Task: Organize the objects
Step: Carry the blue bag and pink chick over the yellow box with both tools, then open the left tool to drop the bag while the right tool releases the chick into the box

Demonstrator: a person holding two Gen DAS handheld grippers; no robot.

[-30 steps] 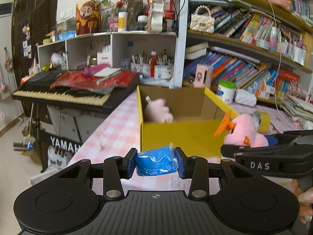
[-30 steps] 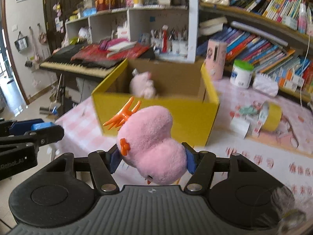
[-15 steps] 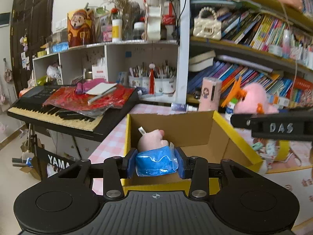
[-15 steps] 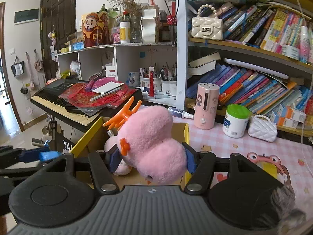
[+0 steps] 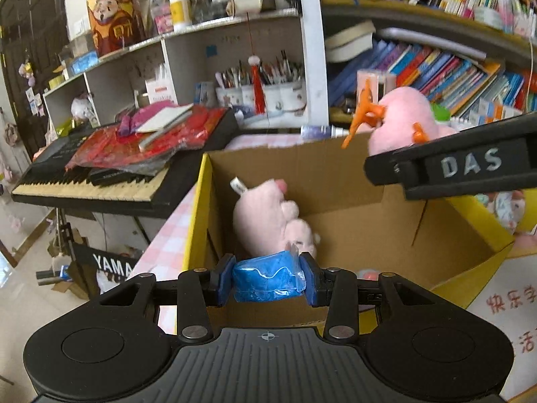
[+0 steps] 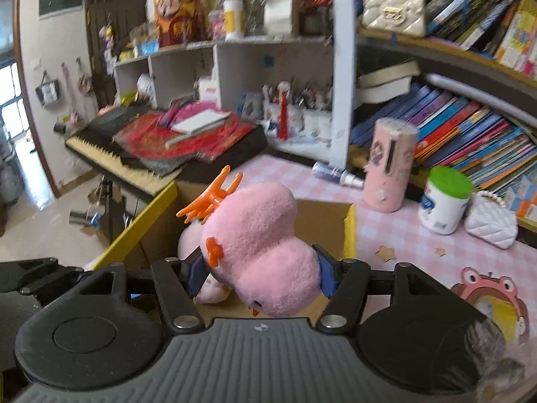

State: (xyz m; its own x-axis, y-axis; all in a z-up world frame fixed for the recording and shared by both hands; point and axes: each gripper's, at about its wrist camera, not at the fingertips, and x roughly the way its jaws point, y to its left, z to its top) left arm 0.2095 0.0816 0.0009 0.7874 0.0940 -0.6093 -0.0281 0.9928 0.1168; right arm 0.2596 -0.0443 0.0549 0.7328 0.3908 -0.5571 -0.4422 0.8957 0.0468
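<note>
1. Both hands have carried their loads from in front of the box [image 5: 335, 181] to above its open top since the earlier frames; a second ago the yellow front wall faced the cameras, and now the cardboard inside shows below the fingers.
2. Left gripper [image 5: 268, 280] is clenched on a blue packet [image 5: 266, 282], pads pressing both ends. The packet's long axis runs crosswise between the pads, roughly level, and it hangs over the near-left part of the box, just above a pink plush [image 5: 268, 221] already lying inside.
3. Right gripper [image 6: 258, 270] grips a pink chick [image 6: 258, 245] around its middle. The chick is tipped over: its beak end points down toward the camera, its orange feet [image 6: 209, 198] point up and left, so its long axis slants from lower right to upper left. It hangs over the box's right half, by the far wall.
4. Risks, as judgement:
   - The two grippers are close over one opening; lowering together could knock fingers or loads against each other.
   - The chick sits near the far rim; released there, it might catch the wall and tumble onto the table [image 6: 402, 235].
   - The packet looks thin and crinkly; it may cling to a pad on release.
   - The feet could snag the rim on the way down.
</note>
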